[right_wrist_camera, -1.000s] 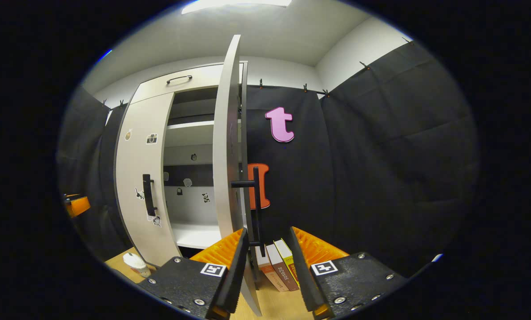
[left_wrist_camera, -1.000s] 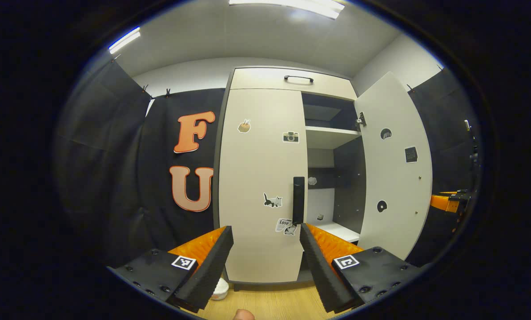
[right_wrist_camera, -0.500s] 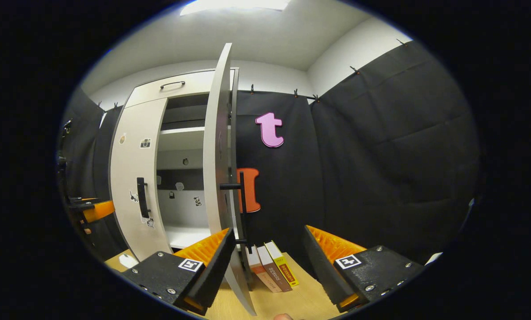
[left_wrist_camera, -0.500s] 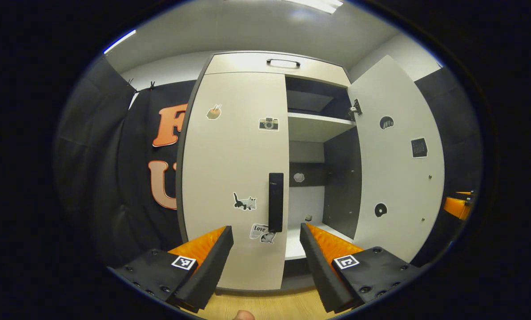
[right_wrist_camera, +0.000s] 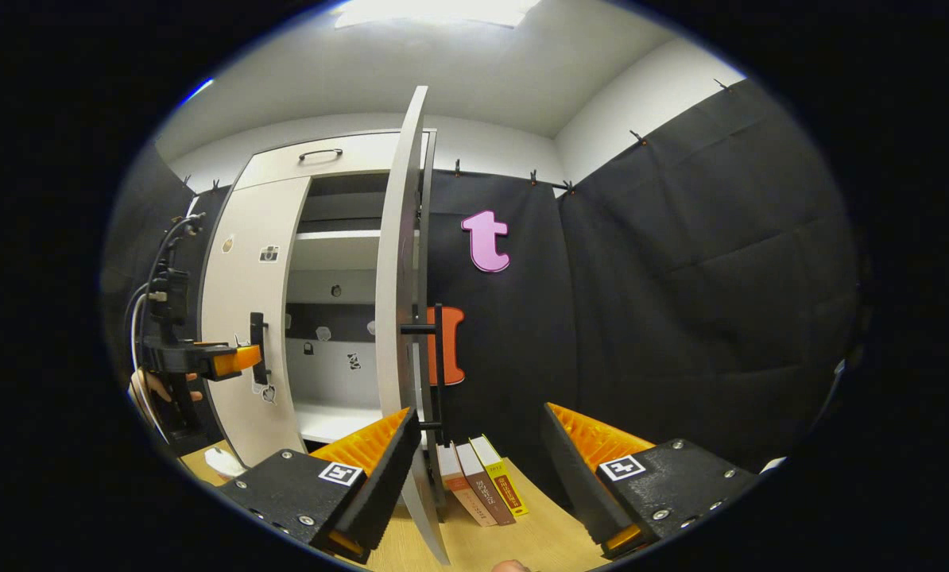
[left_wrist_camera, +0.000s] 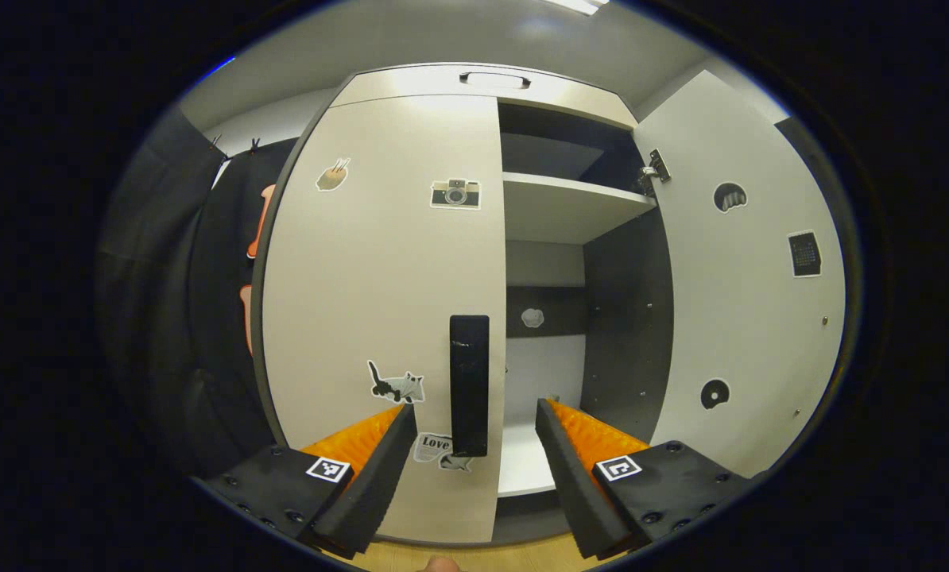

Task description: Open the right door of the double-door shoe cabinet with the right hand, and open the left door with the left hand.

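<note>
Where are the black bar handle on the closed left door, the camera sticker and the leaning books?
Black bar handle [left_wrist_camera: 469, 385], left gripper view, mid-bar.
Camera sticker [left_wrist_camera: 455, 194], left gripper view, centre.
Leaning books [right_wrist_camera: 482, 486], right gripper view, middle spine.

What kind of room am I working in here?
Likely a staged recording booth, not a home: black cloth wall, a stickered double-door cabinet with its right door open, and books on the floor.

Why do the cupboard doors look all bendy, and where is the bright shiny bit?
Left gripper view: the fisheye lens bows the closed pale left door and the open pale right door outward; glare whitens the top drawer panel. Right gripper view: the right door's edge curves too, and a ceiling light washes out white; the black cloth wall stays dim.
</note>
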Demonstrator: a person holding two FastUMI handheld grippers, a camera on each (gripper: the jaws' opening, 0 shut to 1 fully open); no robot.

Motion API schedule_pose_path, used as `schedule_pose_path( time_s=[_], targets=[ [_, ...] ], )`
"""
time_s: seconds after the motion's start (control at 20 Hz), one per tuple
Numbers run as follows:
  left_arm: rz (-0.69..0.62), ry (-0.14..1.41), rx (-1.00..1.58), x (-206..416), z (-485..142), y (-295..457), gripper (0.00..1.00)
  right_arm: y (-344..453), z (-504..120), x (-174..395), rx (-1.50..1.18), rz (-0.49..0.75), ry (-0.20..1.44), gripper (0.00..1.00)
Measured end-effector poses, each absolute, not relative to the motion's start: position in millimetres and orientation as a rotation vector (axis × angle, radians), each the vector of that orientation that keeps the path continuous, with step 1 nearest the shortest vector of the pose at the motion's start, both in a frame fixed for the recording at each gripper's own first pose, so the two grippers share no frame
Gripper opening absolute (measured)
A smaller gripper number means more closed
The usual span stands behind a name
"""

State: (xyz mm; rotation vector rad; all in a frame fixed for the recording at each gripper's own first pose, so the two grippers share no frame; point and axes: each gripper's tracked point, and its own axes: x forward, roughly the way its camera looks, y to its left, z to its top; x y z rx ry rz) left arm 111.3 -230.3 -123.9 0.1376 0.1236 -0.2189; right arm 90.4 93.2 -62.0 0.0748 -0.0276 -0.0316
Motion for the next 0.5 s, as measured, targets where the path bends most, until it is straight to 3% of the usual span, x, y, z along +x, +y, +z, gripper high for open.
schedule_pose_path(
  time_s=[0.2,0.25,0.5],
  targets=[
    [-0.191,0.155,0.136,136.7,-136.4,-229.7,0.96,92.7,-58.3,91.1,0.044,-0.027,-0.046,0.93],
    [-0.189,0.166,0.129,141.1,-139.6,-229.6,0.96,93.4,-58.4,91.2,0.042,-0.025,-0.047,0.87],
    [-0.155,0.168,0.138,157.1,-143.9,-222.9,0.94,93.2,-62.9,91.5,0.041,-0.019,-0.037,0.87]
  ],
)
